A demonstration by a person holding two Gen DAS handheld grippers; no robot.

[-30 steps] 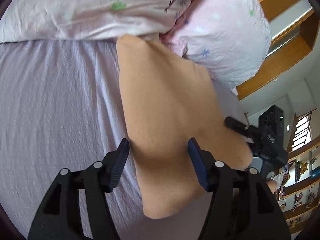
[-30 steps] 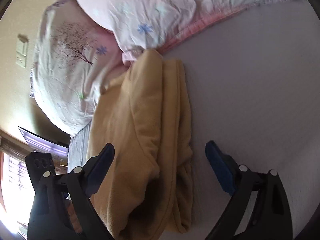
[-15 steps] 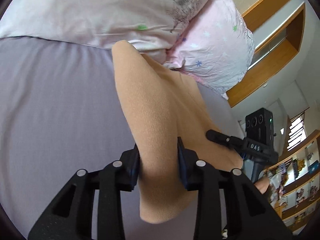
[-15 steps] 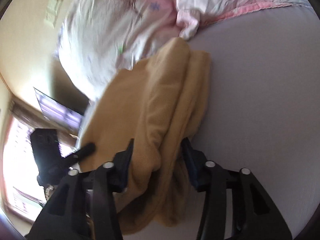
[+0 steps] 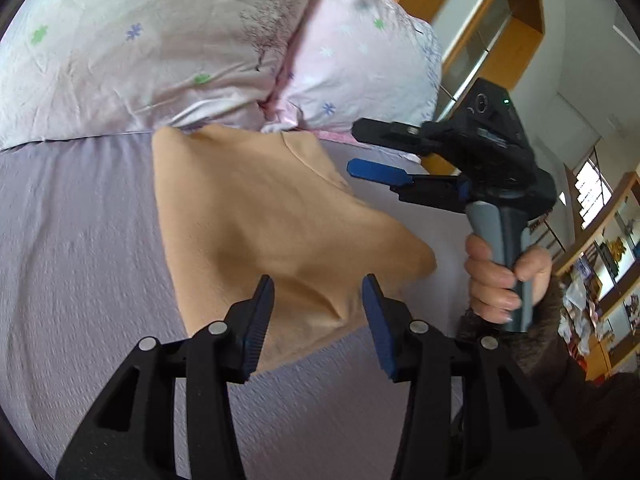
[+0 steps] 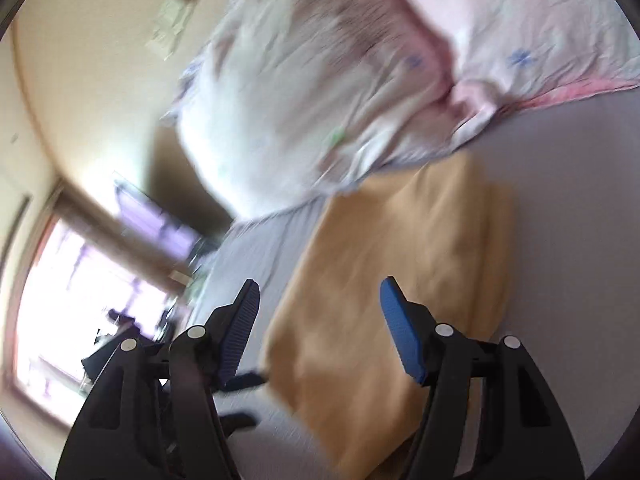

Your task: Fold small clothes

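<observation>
The tan garment [image 5: 256, 216] lies folded on the lilac bedsheet [image 5: 72, 260], its far edge touching the two pink-white pillows [image 5: 160, 48] at the head of the bed. The left gripper [image 5: 318, 316] has its jaws spread apart, nothing between the pads; the near part of the cloth is seen in the gap between the fingers, w/ a small raised wrinkle just in front of the right pad, but it is hard to tell if the fingers touch the fabric. In the left wrist view the right gripper [image 5: 360, 152] is held by a hand [image 5: 504, 276] beside the garment's right side, jaws apart and not gripping cloth. The right wrist view is blurred, but the right gripper [image 6: 320, 320] is released there too, the garment [image 6: 400, 280] below and between the fingers, approx. under the right pad.
</observation>
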